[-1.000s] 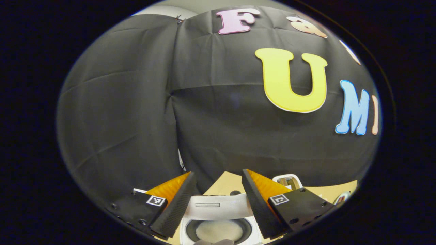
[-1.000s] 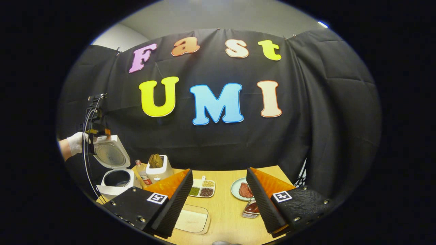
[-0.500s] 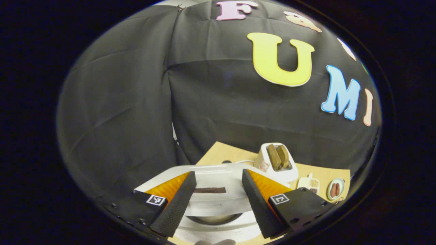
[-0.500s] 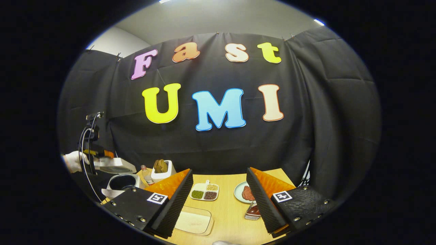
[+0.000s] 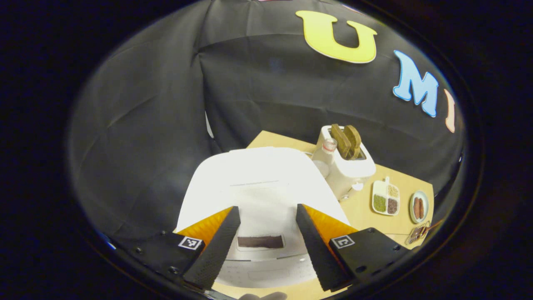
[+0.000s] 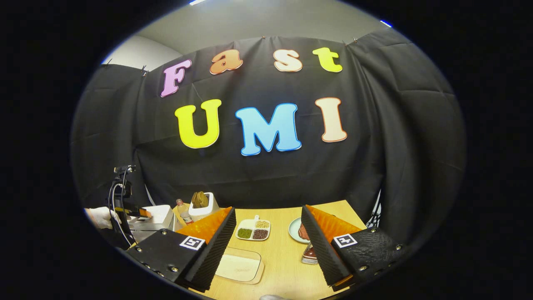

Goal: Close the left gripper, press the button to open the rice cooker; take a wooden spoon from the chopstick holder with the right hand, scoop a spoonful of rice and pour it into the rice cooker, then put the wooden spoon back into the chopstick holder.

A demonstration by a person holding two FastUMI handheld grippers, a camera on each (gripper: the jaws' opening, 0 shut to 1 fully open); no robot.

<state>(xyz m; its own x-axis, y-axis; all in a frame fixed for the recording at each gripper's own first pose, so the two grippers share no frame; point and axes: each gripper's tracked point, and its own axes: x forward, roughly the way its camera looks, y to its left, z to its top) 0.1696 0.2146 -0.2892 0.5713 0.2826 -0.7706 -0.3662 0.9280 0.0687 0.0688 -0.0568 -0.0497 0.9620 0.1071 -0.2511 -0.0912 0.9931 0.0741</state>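
The white rice cooker (image 5: 258, 183) sits under my left gripper (image 5: 266, 208) with its lid down. My open fingers straddle the dark panel (image 5: 260, 241) at the lid's front, and nothing is between them. In the right gripper view the cooker (image 6: 152, 218) is at the far left, and a gloved hand (image 6: 100, 216) holds the left gripper (image 6: 127, 210) on top of it. My right gripper (image 6: 268, 209) hangs open and empty above the wooden table (image 6: 283, 275). A shallow clear tray of white rice (image 6: 239, 266) lies just beneath its left finger.
A white toaster with bread (image 5: 345, 160) and a small bottle (image 5: 329, 146) stand right beside the cooker. Further along the table are a divided dish of beans (image 6: 252, 230), a plate with sausages (image 6: 296, 230) and a small metal basket (image 6: 310, 255).
The cooker's lid has swung down from upright to flat, with my left gripper following it down. My right gripper has barely moved.
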